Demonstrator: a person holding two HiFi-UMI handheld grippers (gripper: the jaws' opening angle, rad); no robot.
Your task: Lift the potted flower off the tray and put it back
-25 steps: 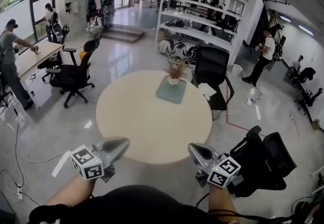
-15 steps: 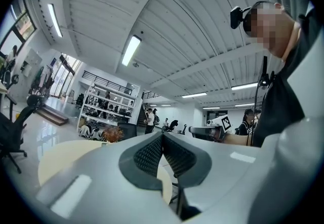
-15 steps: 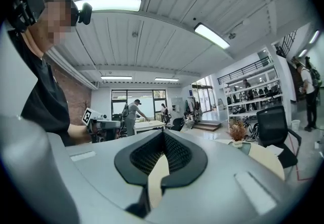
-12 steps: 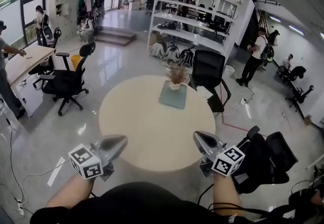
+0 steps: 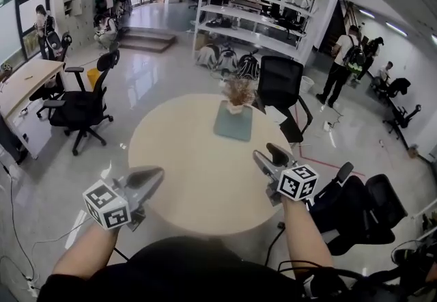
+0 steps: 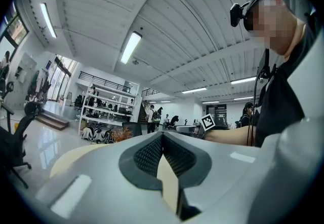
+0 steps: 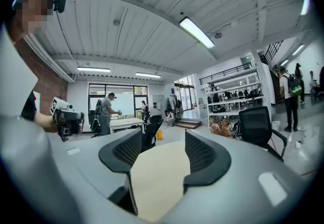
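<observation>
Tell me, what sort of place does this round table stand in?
Most likely a big open-plan office or workshop. There are wheeled office chairs, tall white shelving stacked with gear, and a long desk by the windows.

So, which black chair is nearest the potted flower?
The black chair at the far edge of the round table, just right of the potted flower; the others stand farther off.
</observation>
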